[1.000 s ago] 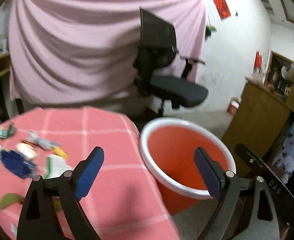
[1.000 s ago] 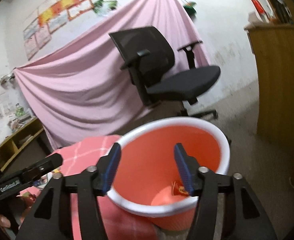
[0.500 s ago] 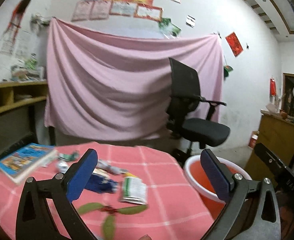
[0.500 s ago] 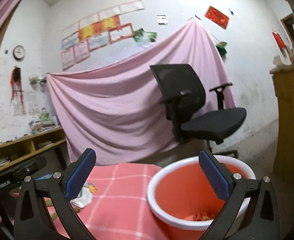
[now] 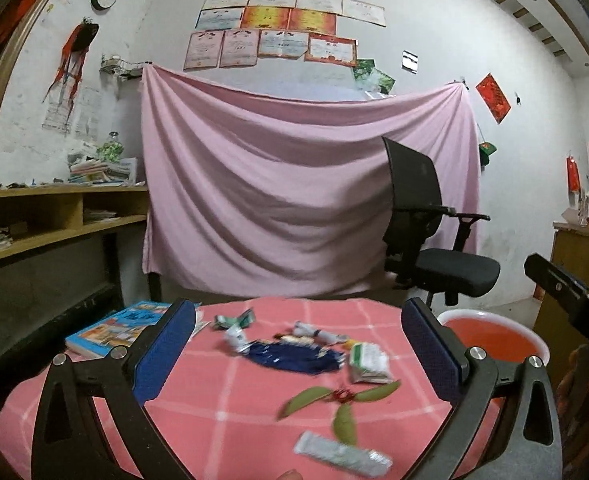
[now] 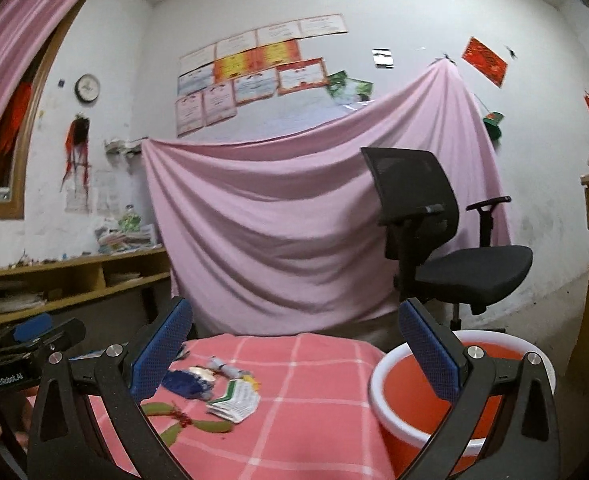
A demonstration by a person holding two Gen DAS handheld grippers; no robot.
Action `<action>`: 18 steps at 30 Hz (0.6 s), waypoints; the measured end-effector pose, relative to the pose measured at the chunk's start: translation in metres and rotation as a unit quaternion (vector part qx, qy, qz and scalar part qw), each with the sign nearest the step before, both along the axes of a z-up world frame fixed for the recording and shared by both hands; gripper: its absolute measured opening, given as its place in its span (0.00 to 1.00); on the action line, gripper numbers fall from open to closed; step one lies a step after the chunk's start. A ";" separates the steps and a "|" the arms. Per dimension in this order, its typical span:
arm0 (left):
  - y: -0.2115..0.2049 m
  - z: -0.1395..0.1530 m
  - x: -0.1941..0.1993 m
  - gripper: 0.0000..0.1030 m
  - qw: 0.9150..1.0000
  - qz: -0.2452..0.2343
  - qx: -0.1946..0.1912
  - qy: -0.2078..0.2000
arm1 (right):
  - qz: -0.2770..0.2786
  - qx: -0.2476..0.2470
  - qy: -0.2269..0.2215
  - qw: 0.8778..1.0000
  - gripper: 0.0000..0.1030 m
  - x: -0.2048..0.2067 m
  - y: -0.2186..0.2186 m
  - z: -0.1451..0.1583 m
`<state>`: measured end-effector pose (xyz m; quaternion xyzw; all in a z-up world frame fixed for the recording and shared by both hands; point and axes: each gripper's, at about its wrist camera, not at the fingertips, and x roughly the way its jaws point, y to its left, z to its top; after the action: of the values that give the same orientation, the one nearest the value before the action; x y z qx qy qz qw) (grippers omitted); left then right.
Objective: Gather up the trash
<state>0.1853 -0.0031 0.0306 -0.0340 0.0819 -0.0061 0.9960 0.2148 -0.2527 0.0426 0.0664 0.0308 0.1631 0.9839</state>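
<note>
**Left wrist view: both grippers empty, trash scattered on table**

Left gripper (image 5: 300, 344) has jaws spread wide, nothing between them; they opened further within the last second. Right gripper (image 6: 294, 346) same: jaws wide apart, just opened, empty.

Counts on the pink checked table (image 5: 214, 400):
- one dark blue wrapper (image 5: 294, 358)
- one green-white packet (image 5: 368, 362)
- one white tube (image 5: 340, 452) near the front edge
- three green leaves (image 5: 344, 400) around a red bit
- about four small crumpled wrappers (image 5: 234, 330) behind the blue one, blurred, count unsure
- one book (image 5: 124, 326) at the table's left edge

One orange bin (image 6: 426, 396) with white rim stands just beside the table on the right; its contents are hidden by the right finger. One black office chair (image 5: 426, 232) and one pink sheet (image 5: 278, 192) stand behind.

A fingertip is cut off at the bottom edge.
</note>
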 end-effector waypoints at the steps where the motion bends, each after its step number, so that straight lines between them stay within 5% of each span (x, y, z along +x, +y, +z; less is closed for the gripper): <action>1: 0.004 -0.004 -0.001 0.98 1.000 0.002 -0.001 0.005 | 0.001 -0.005 0.003 1.000 1.00 0.000 0.005 -0.001; 9: 0.030 -0.027 -0.003 0.98 0.998 -0.003 -0.024 0.056 | 0.011 -0.050 0.044 0.998 1.00 0.003 0.034 -0.013; 18: 0.028 -0.047 0.011 0.97 0.987 -0.026 -0.030 0.159 | 0.008 -0.092 0.150 0.984 1.00 0.028 0.043 -0.035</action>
<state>0.1958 0.0246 -0.0160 -0.0624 0.2394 -0.0290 0.9685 0.2424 -0.2097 0.0080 -0.0007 0.1934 0.1559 0.9686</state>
